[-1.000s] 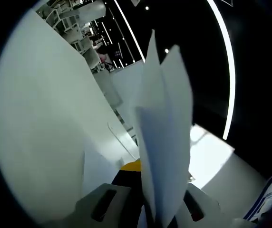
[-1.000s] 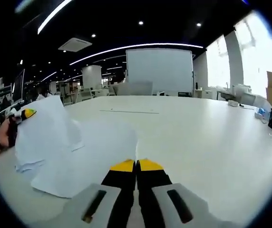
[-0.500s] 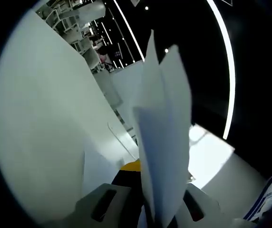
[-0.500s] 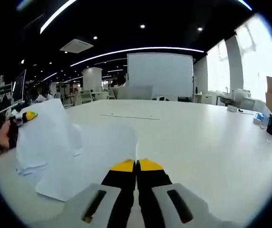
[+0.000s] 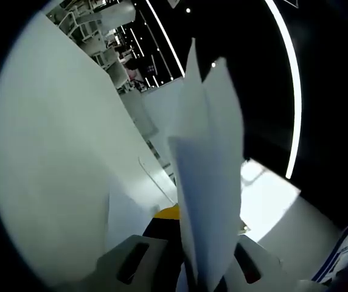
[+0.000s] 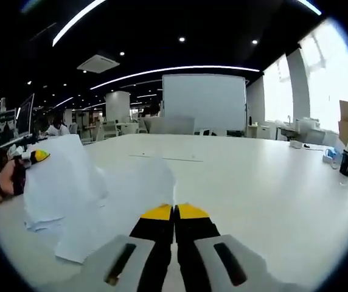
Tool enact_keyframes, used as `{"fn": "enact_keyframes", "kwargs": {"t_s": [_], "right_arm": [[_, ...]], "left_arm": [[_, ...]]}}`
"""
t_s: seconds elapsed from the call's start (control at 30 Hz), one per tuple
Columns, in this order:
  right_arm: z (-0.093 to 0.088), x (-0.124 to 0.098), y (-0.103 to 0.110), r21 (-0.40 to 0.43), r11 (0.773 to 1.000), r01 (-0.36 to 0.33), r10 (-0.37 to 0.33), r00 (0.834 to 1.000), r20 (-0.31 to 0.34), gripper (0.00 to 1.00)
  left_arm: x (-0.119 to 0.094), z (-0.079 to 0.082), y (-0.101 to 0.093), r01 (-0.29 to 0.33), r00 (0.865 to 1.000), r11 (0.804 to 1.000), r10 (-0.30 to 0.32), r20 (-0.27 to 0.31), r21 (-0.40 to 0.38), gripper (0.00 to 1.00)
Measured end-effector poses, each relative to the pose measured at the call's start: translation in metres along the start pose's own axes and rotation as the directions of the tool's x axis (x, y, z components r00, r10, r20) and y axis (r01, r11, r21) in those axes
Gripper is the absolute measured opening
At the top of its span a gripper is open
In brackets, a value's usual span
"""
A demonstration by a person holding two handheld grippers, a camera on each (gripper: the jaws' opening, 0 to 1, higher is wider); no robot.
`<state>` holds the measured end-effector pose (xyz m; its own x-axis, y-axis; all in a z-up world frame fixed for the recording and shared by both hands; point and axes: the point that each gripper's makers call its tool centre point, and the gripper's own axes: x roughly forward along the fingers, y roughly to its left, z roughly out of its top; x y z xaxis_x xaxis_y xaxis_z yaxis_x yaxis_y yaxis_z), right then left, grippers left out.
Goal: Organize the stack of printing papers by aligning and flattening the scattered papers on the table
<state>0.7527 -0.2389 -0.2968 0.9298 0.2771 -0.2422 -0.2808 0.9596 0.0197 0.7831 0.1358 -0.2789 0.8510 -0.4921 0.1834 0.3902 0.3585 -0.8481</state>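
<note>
Left gripper view: the left claw is clamped on a bunch of papers, raised edge-on over the white tabletop. In the right gripper view the right claw is pressed together, pinching a sheet lying flat.

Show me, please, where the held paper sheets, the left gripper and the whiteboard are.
paper sheets [image 5: 207,182], left gripper view, middle of the clamped sheets.
left gripper [image 6: 33,158], right gripper view, its yellow tip over the paper's top edge.
whiteboard [image 6: 204,100], right gripper view, centre of its white face.
</note>
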Motion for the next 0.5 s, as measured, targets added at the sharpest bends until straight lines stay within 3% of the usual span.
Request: {"fn": "enact_keyframes", "kwargs": {"t_s": [0.5], "right_arm": [[0.016,-0.008,0.001,0.003,1.000,0.002,-0.003,0.999,0.043,0.00]], "left_arm": [[0.000,-0.001,-0.001,0.001,1.000,1.000,-0.001,0.000,0.000,0.06]]}}
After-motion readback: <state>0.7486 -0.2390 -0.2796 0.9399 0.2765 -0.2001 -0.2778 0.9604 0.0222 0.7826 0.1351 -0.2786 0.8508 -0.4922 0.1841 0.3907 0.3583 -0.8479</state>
